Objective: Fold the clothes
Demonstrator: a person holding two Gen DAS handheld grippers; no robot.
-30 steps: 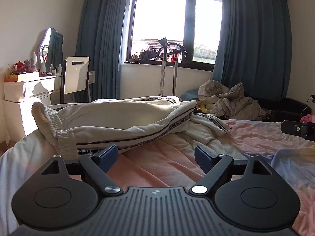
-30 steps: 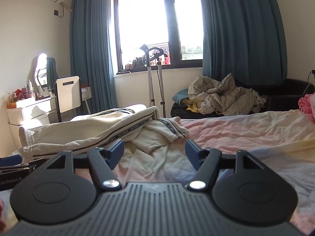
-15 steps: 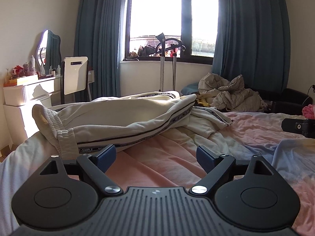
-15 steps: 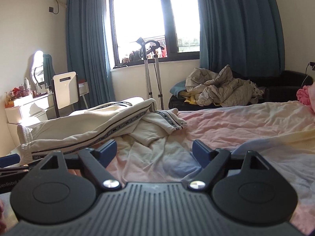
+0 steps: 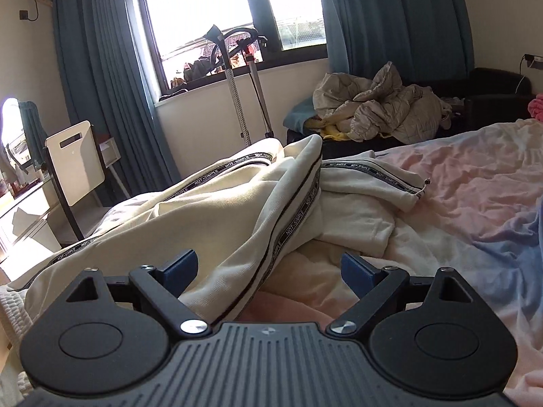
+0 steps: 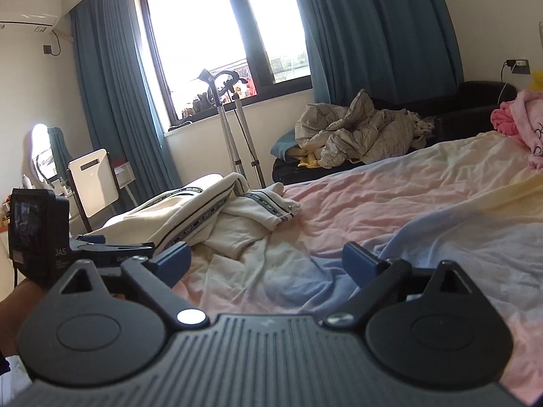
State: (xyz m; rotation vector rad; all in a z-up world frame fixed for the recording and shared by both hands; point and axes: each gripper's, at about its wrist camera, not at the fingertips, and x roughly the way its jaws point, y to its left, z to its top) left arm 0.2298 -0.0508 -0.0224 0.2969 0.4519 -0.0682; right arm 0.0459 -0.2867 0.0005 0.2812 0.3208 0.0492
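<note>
Left wrist view: the cream trousers (image 5: 237, 210) lie rumpled near the bed's (image 5: 475, 183) window-side edge, legs overlapping, evidently waiting to be straightened. The left gripper (image 5: 268, 268) is spread wide just over the near leg, pinching nothing.

Right wrist view: the right gripper (image 6: 268, 261) hangs over bare sheet toward the bed's middle, jaws opening, nothing between them; the trousers (image 6: 217, 213) sit beyond.

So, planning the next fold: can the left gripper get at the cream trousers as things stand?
Probably yes: the left gripper stands open with a fold of the cream trousers lying between its fingers, nothing blocking.
</note>
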